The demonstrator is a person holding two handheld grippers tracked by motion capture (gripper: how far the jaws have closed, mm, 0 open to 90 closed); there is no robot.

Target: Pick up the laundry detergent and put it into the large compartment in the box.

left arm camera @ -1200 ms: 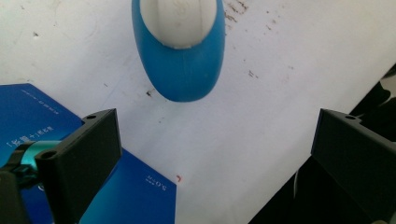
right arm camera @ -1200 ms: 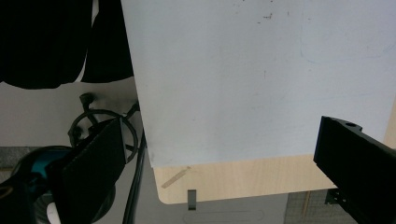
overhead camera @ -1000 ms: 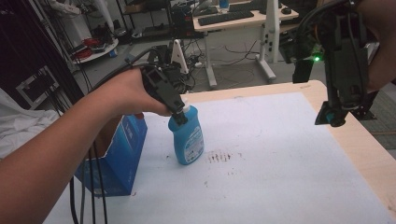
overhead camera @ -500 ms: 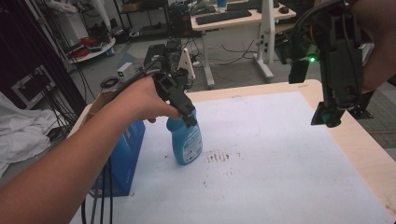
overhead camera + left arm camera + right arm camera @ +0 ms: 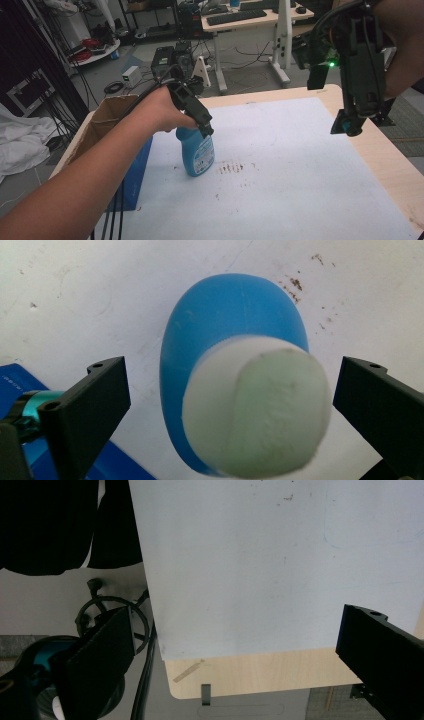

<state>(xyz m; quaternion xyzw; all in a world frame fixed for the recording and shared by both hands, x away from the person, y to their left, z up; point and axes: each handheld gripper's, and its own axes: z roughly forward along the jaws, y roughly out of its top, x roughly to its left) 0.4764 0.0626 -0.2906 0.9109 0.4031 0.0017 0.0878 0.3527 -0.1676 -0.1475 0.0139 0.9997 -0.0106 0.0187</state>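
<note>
Blue bottle (image 5: 198, 152) upright mid-mat, cardboard box (image 5: 102, 125) close on its left, open white mat (image 5: 300, 165) to its right

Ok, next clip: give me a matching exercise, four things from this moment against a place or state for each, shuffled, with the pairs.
Things
1. blue bottle
2. left gripper
3. right gripper
4. cardboard box

Places or states
A. held in the air over the table's right side, open, holding nothing
B. at the table's left edge, top open
C. upright on the white sheet, beside dark specks
D. open, a jaw on either side of the pale cap

Pairs: 1-C, 2-D, 3-A, 4-B
</note>
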